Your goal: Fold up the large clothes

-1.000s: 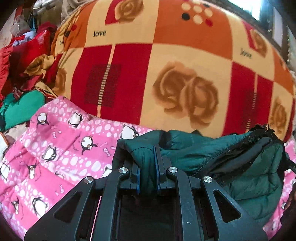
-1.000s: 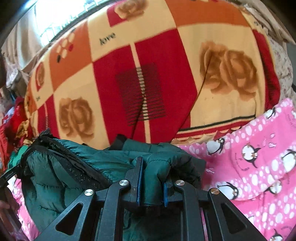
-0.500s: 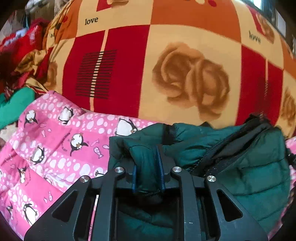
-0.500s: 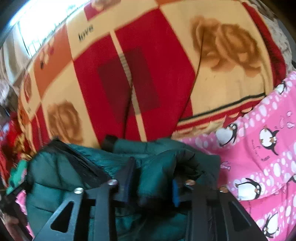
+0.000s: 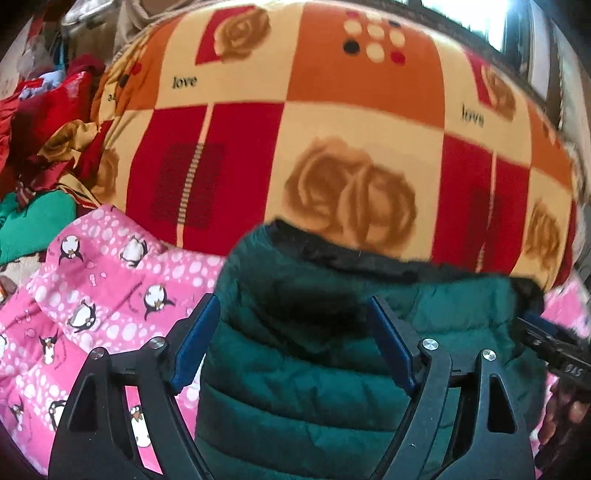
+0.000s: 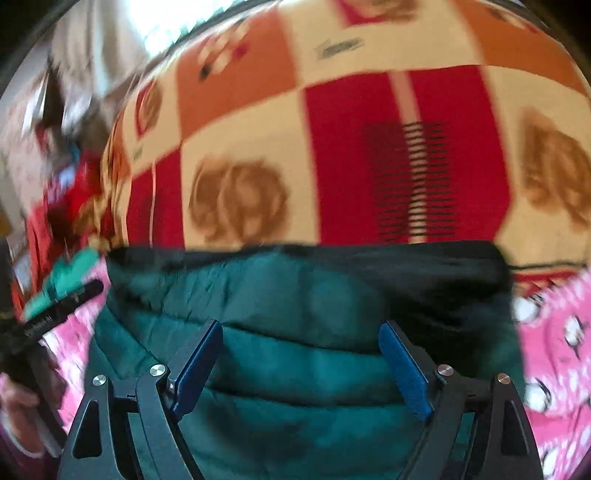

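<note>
A dark green quilted puffer jacket [image 5: 332, 350] lies folded in a flat block on the pink penguin-print blanket [image 5: 92, 295], with a black lined edge along its far side. It also fills the lower right wrist view [image 6: 295, 332]. My left gripper [image 5: 291, 317] is open, jaws wide apart above the jacket's left part, holding nothing. My right gripper [image 6: 301, 339] is open too, jaws wide apart over the jacket. The right gripper's body [image 5: 554, 354] shows at the right edge of the left wrist view, and the left gripper's body [image 6: 55, 310] shows at the left of the right wrist view.
A red, orange and cream rose-print blanket [image 5: 332, 129] covers the bed beyond the jacket. A pile of red and green clothes [image 5: 40, 147] lies at the far left. A window [image 5: 480, 18] is at the back.
Both grippers have opened and let go of the jacket's folded edges. The jacket has dropped flat into a folded block. Both grippers have pulled back slightly.
</note>
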Demonstrator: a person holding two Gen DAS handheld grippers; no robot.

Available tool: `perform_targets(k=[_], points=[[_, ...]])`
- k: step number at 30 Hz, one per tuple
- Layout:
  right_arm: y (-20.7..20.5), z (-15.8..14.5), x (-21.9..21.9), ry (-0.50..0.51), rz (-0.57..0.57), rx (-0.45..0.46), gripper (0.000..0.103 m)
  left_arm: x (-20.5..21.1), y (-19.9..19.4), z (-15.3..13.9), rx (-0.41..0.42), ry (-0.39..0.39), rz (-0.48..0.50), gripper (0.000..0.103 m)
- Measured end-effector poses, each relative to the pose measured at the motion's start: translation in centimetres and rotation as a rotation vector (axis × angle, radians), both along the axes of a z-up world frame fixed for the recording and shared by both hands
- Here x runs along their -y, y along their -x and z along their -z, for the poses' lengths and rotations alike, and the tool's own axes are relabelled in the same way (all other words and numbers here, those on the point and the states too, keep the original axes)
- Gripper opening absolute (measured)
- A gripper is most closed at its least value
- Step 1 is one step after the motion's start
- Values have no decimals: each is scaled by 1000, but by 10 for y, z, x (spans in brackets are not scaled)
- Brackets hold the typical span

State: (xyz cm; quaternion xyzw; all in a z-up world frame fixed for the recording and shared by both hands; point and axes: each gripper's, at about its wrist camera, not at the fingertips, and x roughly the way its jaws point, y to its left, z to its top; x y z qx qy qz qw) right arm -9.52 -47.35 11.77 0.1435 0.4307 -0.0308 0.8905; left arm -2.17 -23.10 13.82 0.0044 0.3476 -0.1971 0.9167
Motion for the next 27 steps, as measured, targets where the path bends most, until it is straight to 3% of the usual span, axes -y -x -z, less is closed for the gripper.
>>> perform_targets(k=[5, 12, 16, 20, 23, 27], points=[[-40, 45, -21, 103, 3, -101, 85, 16, -10, 36, -41, -135, -11, 82], [-61, 78, -7, 71, 46, -154, 89, 22, -20, 51, -40, -143, -25, 83], [-61, 68, -6, 39, 39, -152, 88, 21, -24, 55, -57, -135, -25, 84], [-35, 33, 11, -1, 61, -83, 88, 22, -25, 55, -56, -136, -23, 84], [-15, 14, 32, 29, 104, -36, 88, 22, -25, 56, -53, -131, -25, 84], [-6, 24, 56, 113, 162, -87, 88, 22, -24, 58, -37, -128, -32, 84]])
